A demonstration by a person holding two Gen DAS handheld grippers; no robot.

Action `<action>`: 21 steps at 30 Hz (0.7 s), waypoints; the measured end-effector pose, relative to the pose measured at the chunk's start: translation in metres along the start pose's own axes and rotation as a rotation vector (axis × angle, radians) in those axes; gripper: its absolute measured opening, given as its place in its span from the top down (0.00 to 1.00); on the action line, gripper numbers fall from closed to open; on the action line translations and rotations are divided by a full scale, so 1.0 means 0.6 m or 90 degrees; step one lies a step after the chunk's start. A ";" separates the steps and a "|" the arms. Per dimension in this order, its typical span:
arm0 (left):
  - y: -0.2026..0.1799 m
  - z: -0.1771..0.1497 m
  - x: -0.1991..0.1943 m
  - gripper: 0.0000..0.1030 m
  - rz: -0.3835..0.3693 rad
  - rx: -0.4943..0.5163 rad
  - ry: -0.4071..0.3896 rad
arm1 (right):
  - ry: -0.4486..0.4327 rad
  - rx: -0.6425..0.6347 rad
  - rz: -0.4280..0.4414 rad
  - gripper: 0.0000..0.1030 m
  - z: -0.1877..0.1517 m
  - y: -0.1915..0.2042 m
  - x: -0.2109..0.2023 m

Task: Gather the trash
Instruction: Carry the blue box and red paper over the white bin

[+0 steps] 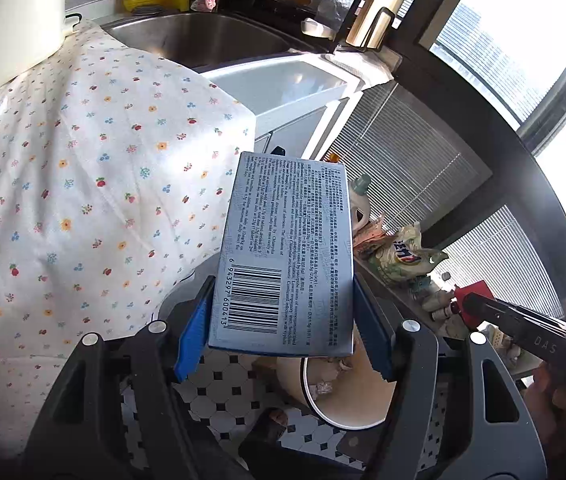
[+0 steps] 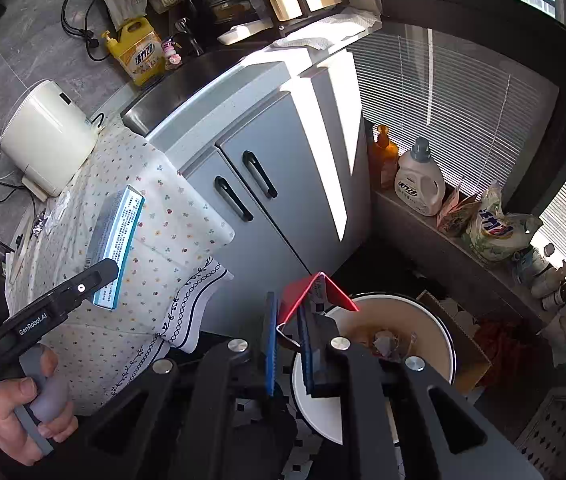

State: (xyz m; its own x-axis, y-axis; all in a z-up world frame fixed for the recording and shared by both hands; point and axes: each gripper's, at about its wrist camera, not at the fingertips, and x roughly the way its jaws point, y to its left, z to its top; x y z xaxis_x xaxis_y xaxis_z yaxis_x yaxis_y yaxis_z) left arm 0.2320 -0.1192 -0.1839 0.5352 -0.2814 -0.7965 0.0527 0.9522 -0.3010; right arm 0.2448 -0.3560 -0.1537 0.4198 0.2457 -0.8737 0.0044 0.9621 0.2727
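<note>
You've got the blue medicine box [image 1: 285, 256] clamped across its width in the left gripper [image 1: 285, 320], jaws spread wide on its two long sides, barcode face up, dead centre of the left wrist view. Over in the right gripper [image 2: 287, 344], the jaws are nearly closed, pinching a folded red card [image 2: 315, 292] by its lower edge, low centre of the right wrist view. Both pieces hang over the white bin [image 2: 435, 320] on the tiled floor, which already holds some crumpled scraps; that's why you're tilting both tools downward, I'd say, to drop straight in. The bin sits just beside the grey cabinet [image 2: 267, 208], below the flowered cloth [image 1: 83, 184] covering the bench. The bench's edge is close, so let go only once each piece is well inside the rim.
</note>
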 end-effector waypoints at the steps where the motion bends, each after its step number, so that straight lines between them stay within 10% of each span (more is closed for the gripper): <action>1: -0.011 -0.006 0.006 0.36 -0.006 0.008 0.008 | 0.007 0.006 -0.002 0.84 -0.007 -0.012 -0.001; 4: -0.044 -0.021 0.026 0.36 -0.018 0.029 0.030 | 0.010 0.022 -0.003 0.52 -0.028 -0.044 -0.010; 21: -0.181 -0.097 0.111 0.36 -0.089 0.099 0.137 | -0.016 0.113 -0.060 0.50 -0.088 -0.194 -0.085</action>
State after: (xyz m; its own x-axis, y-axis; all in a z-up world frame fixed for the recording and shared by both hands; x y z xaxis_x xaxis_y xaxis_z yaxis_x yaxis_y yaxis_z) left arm 0.2127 -0.2483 -0.2347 0.3240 -0.4138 -0.8508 0.2512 0.9046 -0.3443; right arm 0.1749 -0.4741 -0.1619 0.4326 0.1505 -0.8889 0.2031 0.9444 0.2587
